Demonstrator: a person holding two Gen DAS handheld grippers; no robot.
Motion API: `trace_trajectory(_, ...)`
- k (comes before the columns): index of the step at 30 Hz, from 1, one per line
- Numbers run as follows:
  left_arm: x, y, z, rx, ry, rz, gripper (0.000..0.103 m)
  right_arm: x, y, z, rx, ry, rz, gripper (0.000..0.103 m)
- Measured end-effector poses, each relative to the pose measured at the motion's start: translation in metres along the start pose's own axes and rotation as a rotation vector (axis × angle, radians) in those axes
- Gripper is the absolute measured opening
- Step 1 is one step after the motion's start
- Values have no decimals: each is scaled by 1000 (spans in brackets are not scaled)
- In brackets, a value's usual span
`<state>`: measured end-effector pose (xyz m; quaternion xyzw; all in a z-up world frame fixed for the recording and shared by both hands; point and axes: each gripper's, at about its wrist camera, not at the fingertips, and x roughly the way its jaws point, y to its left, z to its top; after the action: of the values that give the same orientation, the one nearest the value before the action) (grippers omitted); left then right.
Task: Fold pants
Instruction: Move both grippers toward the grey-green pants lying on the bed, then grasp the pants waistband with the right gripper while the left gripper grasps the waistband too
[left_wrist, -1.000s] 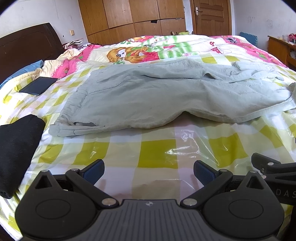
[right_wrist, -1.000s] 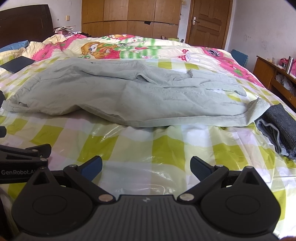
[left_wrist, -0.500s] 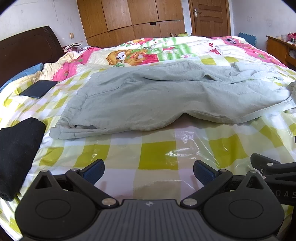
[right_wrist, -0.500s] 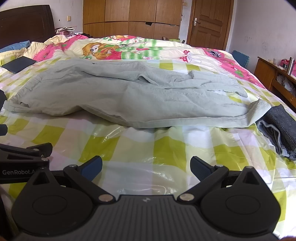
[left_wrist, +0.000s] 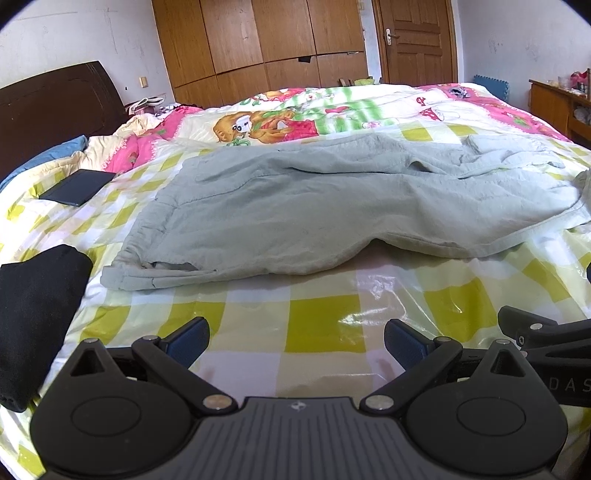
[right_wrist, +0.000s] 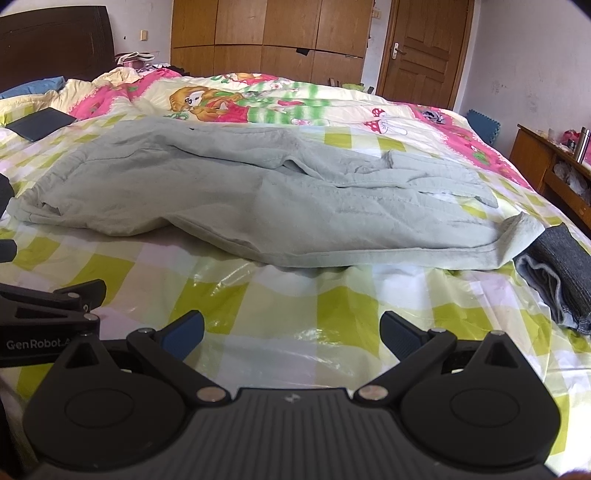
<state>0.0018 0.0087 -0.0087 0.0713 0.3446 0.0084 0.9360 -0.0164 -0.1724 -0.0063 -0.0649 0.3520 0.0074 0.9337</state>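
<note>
Left wrist view: pale grey-green cotton pants (left_wrist: 295, 206) are spread flat at twelve o'clock for folding; left gripper (left_wrist: 295, 341) and right gripper (right_wrist: 291, 330) are held wide, empty, ready.

Bed (left_wrist: 317, 325) under glossy yellow-checked plastic sheet; pale green pants (left_wrist: 314, 218) spread across its middle; black folded garment (left_wrist: 35, 317) left of the pants; grey folded garment (right_wrist: 561, 273) at their right end; dark flat case (left_wrist: 77, 186) beyond-left; cartoon quilt (left_wrist: 303, 118) behind.
</note>
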Motion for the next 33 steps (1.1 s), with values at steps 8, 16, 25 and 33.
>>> trace_trajectory(8,4,10,4,-12,-9,12,103,5,9,9,-22,-8,5,101)
trace_trajectory(16,15,26,12,-38,-10,31,103,16,24,25,-44,-20,22,101)
trace_trajectory(25,32,41,20,-57,-7,49,103,35,39,42,-75,-23,39,101)
trace_trajectory(33,52,54,30,-28,-17,48,103,54,54,58,-144,-39,64,100)
